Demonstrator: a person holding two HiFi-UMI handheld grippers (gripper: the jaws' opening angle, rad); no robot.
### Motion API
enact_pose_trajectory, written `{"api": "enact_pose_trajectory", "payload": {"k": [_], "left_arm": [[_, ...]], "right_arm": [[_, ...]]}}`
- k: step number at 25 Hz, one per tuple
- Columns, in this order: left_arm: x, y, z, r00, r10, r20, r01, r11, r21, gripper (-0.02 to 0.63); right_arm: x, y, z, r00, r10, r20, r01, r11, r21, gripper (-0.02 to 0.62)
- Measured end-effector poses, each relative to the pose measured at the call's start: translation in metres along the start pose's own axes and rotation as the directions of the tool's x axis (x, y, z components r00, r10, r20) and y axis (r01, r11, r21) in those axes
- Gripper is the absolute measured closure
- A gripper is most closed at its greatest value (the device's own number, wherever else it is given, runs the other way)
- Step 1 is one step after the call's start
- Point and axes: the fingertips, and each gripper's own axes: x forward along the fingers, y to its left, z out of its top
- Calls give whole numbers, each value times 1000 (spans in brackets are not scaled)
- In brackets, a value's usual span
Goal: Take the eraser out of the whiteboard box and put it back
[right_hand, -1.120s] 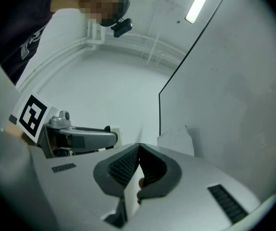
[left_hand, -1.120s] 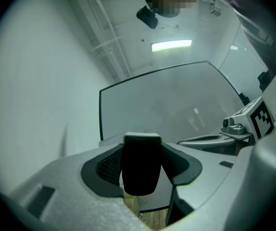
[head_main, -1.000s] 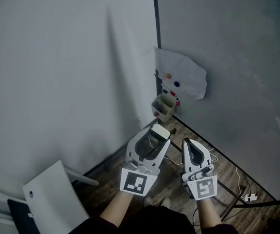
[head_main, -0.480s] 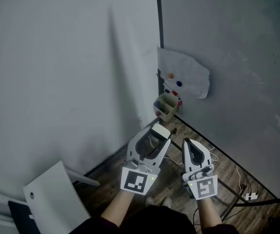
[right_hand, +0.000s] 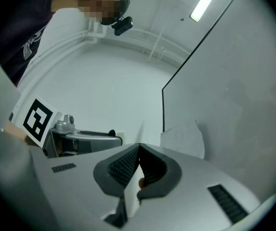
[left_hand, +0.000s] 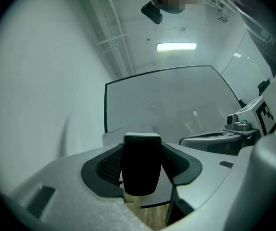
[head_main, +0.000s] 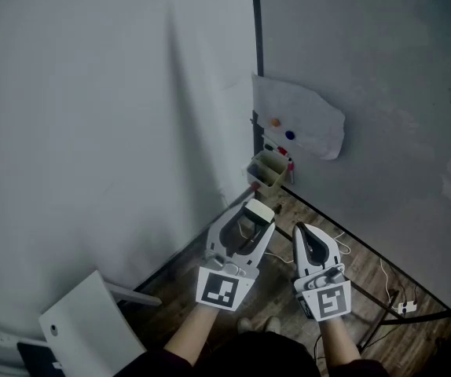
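A: Which step is this?
B: The eraser [left_hand: 140, 165] is out, pinched by the left gripper [head_main: 254, 214], near the box [head_main: 266, 171]. The right gripper [right_hand: 138, 163] is pressed together, empty.
A: Next?
B: Likely reach farther and lower it in.

One eraser [left_hand: 140, 170], one box [head_main: 266, 171] (plus two grippers [head_main: 257, 212] [head_main: 301, 232])

Black felt block eraser [left_hand: 140, 165] with white top; pale olive whiteboard box [head_main: 268, 169]; light grey left claw [head_main: 255, 210] and right claw [head_main: 303, 231], black ribbed pads [right_hand: 123, 170], black-and-white square markers [head_main: 222, 290]; brown plank floor [head_main: 276, 277]; white paper sheet [head_main: 308, 120] dotted orange and blue
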Motion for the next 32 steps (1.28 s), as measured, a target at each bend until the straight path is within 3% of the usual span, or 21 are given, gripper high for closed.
{"api": "enact_pose_trajectory", "payload": {"k": [8,22,32], "left_arm": [[11,25,-33,999,-34,-26,33,998,-52,380],[83,61,-80,997,-21,-78,14,996,-85,380],[130,72,-91,994,-92,-63,86,992,-92,380]], "right_arm": [[19,-4,-19,998,-49,-31,49,999,-8,592],[67,-49,-65,999,-22,-42,25,998,52,592],[85,-82,-77,991,-120,-51,124,990,68,592]]}}
